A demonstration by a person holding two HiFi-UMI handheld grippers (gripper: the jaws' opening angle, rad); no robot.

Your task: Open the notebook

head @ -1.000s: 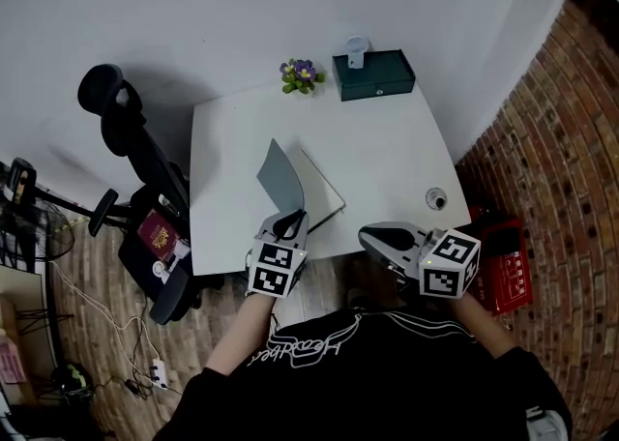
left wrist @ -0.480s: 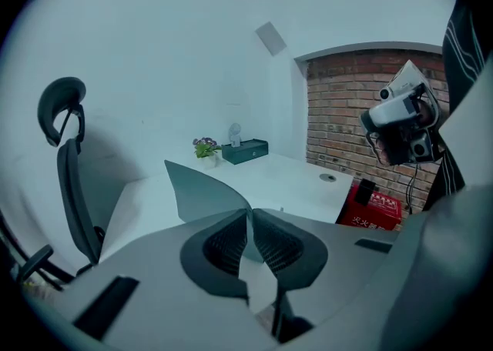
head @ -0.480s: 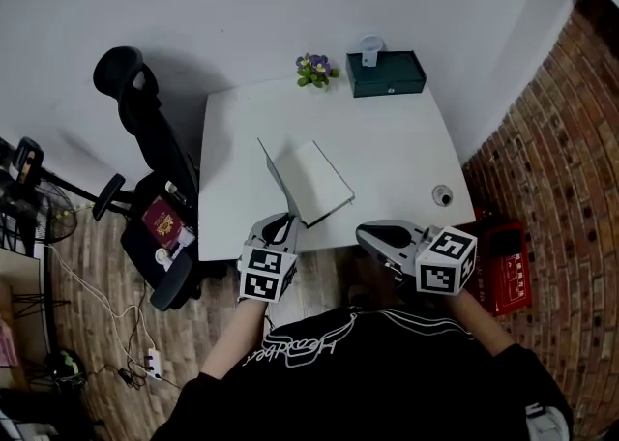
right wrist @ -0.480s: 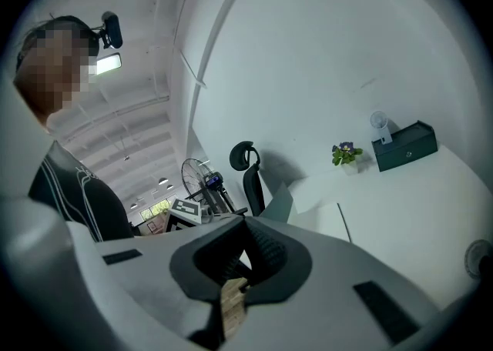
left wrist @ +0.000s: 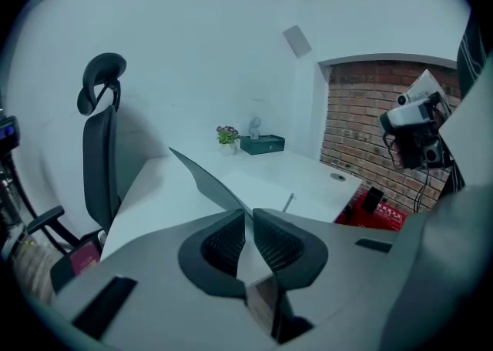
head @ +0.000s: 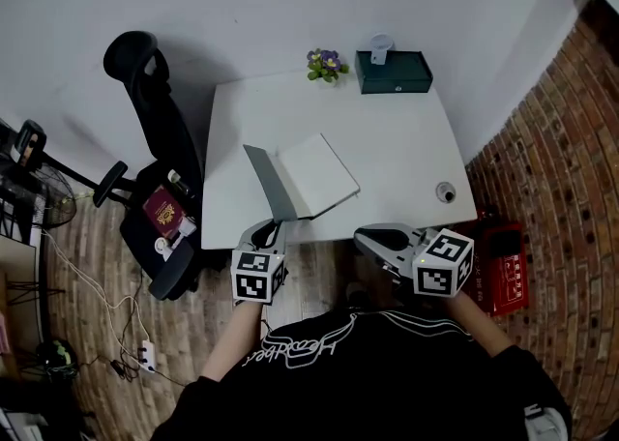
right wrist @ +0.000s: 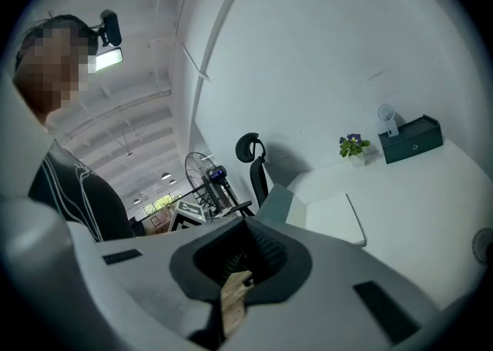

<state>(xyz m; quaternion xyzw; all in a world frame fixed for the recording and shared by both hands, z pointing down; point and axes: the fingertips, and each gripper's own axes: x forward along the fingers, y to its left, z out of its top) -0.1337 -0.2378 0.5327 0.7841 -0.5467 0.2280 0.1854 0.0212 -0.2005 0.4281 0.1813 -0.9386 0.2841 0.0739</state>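
Observation:
The notebook [head: 319, 173] lies on the white table [head: 406, 149], its white page bare. Its grey cover [head: 269, 190] stands raised and leans towards the left. My left gripper [head: 274, 226] sits at the table's near edge, shut on the lower corner of that cover. In the left gripper view the cover [left wrist: 204, 180] runs straight down between the closed pads of the left gripper [left wrist: 248, 213]. My right gripper [head: 360, 233] hovers off the near edge to the right of the notebook, shut and holding nothing. In the right gripper view the notebook [right wrist: 331, 218] lies beyond the right gripper [right wrist: 245, 222].
A dark green box [head: 393, 72] and a small flower pot [head: 327, 64] stand at the table's far edge. A round grommet [head: 445, 192] sits near the right edge. A black office chair [head: 155, 139] stands left of the table; a red case [head: 498, 265] lies by the brick wall.
The left gripper has drawn back towards the near edge and to the left, and the grey cover has swung further open with it. The right gripper has hardly shifted.

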